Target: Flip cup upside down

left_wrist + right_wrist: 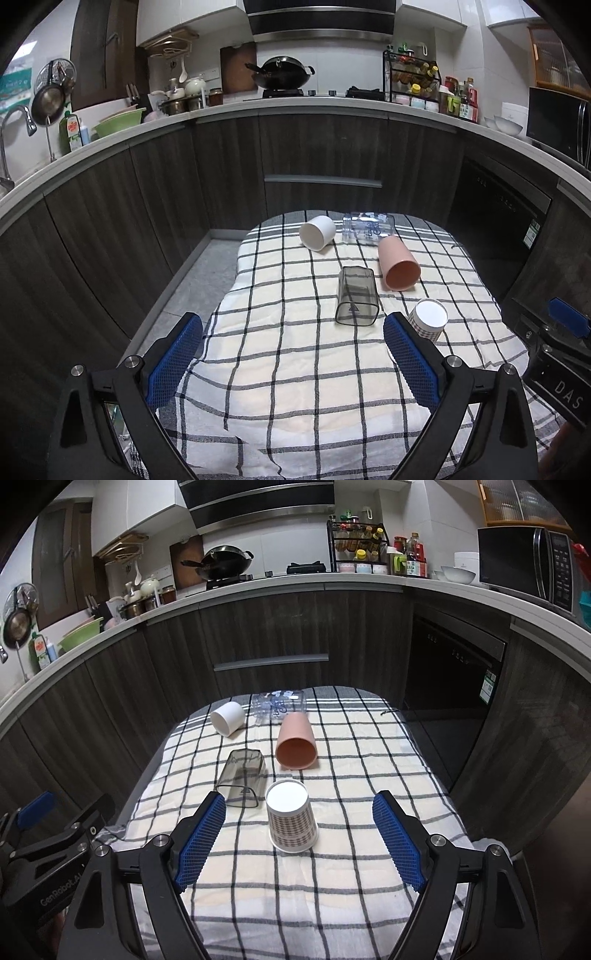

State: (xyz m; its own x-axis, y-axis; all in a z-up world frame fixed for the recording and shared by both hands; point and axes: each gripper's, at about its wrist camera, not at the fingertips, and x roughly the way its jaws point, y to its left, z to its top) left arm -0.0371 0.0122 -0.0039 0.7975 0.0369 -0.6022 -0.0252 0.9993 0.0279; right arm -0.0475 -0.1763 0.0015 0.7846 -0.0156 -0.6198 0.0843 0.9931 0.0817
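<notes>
A checked paper cup [291, 818] stands upside down on the plaid cloth [332, 886], white base up; it also shows in the left wrist view [428, 319]. A grey see-through square cup [242, 777] [356, 297] lies on its side. A pink cup [296, 746] [398, 268], a white cup [228, 718] [317, 232] and a clear printed glass [279, 705] [367, 227] also lie on their sides farther back. My right gripper [299, 808] is open, its jaws on either side of the paper cup, not touching it. My left gripper [293, 332] is open and empty, just short of the grey cup.
The small table ends at rounded cloth edges [236, 280], with grey floor [192, 288] to the left. Dark cabinets [321, 155] stand behind and a black appliance [454, 672] to the right. The other gripper shows at each view's side [561, 343] [48, 834].
</notes>
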